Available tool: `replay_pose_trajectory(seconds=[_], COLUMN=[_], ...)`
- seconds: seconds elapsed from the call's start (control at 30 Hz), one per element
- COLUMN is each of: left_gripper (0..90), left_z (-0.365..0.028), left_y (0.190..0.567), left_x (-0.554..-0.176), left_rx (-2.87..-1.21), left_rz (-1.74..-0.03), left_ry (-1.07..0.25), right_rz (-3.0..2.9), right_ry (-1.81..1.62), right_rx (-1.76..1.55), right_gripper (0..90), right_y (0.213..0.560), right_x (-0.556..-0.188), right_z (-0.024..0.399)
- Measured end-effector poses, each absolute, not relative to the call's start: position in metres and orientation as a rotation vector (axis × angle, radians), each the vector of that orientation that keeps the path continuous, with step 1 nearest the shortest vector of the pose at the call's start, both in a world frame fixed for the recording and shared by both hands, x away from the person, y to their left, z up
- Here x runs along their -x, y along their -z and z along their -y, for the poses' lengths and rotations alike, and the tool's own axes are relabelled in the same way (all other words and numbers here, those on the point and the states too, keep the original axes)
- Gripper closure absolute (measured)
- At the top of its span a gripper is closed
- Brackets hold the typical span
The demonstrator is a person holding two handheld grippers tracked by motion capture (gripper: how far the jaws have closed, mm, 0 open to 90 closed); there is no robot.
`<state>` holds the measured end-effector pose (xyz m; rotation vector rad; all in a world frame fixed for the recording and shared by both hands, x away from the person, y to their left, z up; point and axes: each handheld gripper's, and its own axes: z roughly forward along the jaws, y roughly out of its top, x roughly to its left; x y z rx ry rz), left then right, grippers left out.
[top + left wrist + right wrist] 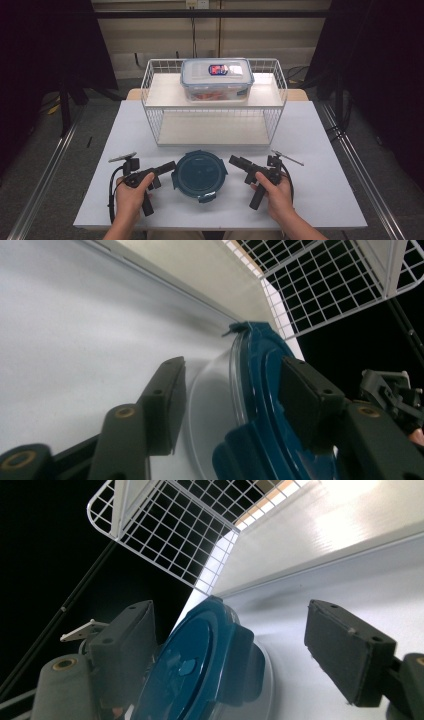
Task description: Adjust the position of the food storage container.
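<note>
a: two tongs sit low on the white worktop [310, 165], one on each side of the round blue container [200, 176].

b: where is that container?

a: near the front edge of the worktop, in the middle, right in front of the white wire rack [155, 100]. it has a dark blue lid with clips, and a clear bowl under it.

b: what about the left tongs [170, 166]?

a: a hand [131, 192] holds them, and they point at the left side of the container. in the left gripper view the two black pads [169, 400] stand apart. the blue rim of the lid is between them. one pad is just by the lid and the other has a clear gap. so the left tongs are open, not pinching.

b: and the right tongs [235, 161]?

a: the other hand [277, 194] holds them. they point at the right side of the container. in the right gripper view the pads [350, 652] are wide apart. a blue clip of the lid sits between them, close to one pad. the other pad is well away from it. so they are open too.

b: anything on the rack?

a: yes, a clear box with a blue-edged lid [216, 80] is on the top shelf. something orange is inside it.
</note>
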<state>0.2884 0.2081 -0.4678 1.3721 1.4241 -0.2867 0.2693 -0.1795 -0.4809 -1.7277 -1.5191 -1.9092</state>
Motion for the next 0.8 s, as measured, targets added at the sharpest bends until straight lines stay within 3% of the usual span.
replay_pose_trajectory(seconds=[0.8], left_gripper=[39.8], left_z=[-0.209], left_y=[0.474], left_x=[-0.272], left_rx=[-1.340], left_rz=[-1.437], left_ry=[0.342], right_rz=[1.525], right_ry=[1.824], right_rx=[1.668], right_gripper=[27.4], right_y=[0.491], right_x=[-0.272], right_z=[0.163])
